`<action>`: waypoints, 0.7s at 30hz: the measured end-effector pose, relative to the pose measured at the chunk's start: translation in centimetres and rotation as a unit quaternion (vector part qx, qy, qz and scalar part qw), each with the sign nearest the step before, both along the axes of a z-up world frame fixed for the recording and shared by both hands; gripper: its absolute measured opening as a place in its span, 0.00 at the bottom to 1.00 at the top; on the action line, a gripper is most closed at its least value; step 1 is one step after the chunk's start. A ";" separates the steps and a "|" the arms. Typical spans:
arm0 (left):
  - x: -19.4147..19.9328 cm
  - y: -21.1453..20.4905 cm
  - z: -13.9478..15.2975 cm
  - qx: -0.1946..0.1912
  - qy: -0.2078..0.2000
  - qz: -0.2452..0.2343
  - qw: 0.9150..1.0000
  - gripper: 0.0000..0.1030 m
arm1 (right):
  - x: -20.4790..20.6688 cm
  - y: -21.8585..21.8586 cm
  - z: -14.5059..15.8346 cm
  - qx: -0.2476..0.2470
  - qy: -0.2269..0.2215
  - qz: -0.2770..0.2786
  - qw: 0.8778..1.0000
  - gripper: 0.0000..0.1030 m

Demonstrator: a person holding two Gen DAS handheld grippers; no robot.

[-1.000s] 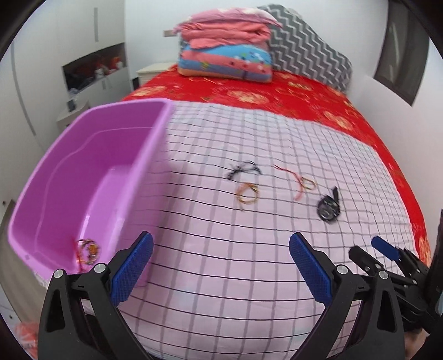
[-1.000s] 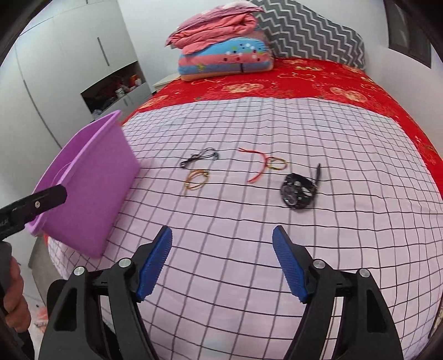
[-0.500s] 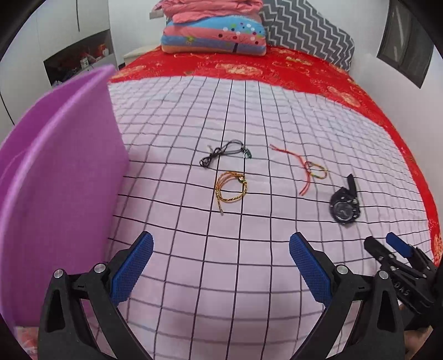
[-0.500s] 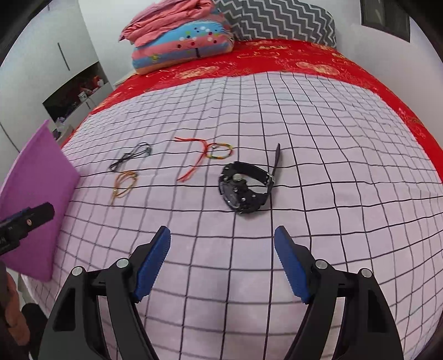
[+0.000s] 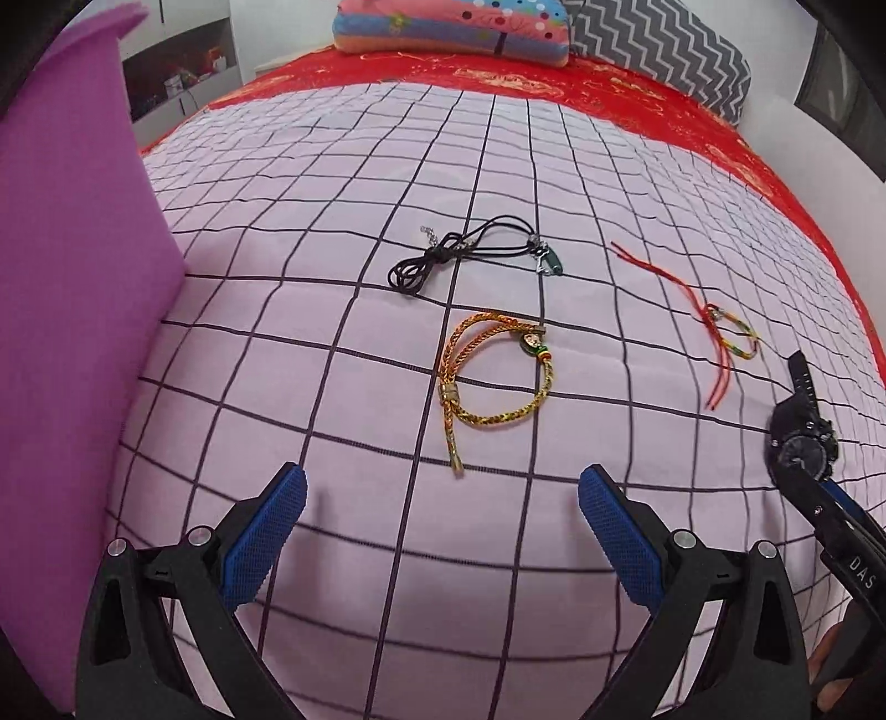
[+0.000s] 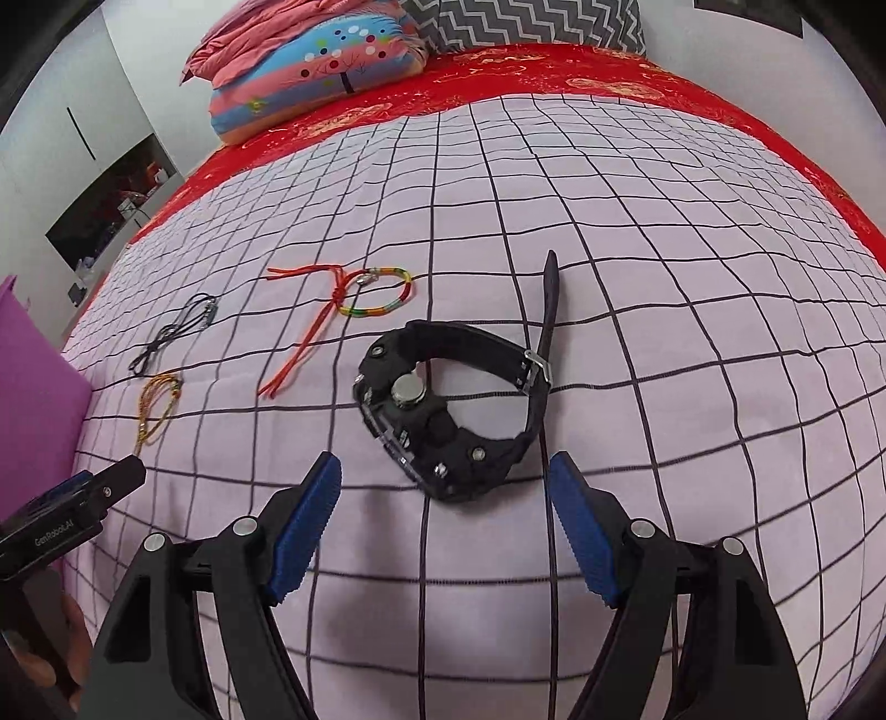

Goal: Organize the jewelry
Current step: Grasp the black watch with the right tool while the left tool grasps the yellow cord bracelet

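Observation:
Jewelry lies on a pink checked bed cover (image 5: 387, 581). My left gripper (image 5: 440, 487) is open and empty, just short of a gold braided bracelet (image 5: 487, 376). Beyond it lies a black cord necklace (image 5: 470, 252), and to the right a red string bracelet (image 5: 720, 332). My right gripper (image 6: 446, 479) is open and empty, its fingers either side of the near end of a black wristwatch (image 6: 448, 404). The watch also shows in the left wrist view (image 5: 803, 437). The red string bracelet (image 6: 360, 299), black cord (image 6: 177, 327) and gold bracelet (image 6: 158, 401) lie to its left.
A purple plastic bin (image 5: 66, 277) stands at the left edge of the bed, also seen in the right wrist view (image 6: 33, 404). Folded blankets (image 6: 315, 61) and a zigzag pillow (image 5: 659, 50) sit on the red bedspread (image 6: 609, 77) at the far end.
Both grippers have moved forward and down toward the bed. The gold bracelet now lies just ahead of the left gripper, and the watch now sits between the right gripper's fingers. Both stay open.

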State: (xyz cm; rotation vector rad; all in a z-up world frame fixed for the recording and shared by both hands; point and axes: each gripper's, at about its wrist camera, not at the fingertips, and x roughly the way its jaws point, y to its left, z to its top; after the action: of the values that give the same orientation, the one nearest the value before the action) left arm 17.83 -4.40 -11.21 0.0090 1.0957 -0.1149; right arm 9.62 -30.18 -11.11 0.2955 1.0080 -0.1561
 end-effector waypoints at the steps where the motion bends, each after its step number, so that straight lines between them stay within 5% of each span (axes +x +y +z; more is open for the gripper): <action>1: 0.3 0.0 -0.2 0.002 -0.001 0.001 1.000 0.94 | 0.2 -0.1 -0.2 -0.001 0.000 0.000 1.000 0.72; 21: 4.4 -2.3 -1.7 0.032 -0.035 -0.005 0.999 0.94 | 3.1 0.8 -1.4 -0.085 -0.007 0.016 0.996 0.71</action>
State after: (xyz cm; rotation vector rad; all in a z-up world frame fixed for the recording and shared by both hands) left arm 22.22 -6.72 -12.93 0.0751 1.0291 -0.0891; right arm 12.73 -29.38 -12.55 0.1257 0.9793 -0.2085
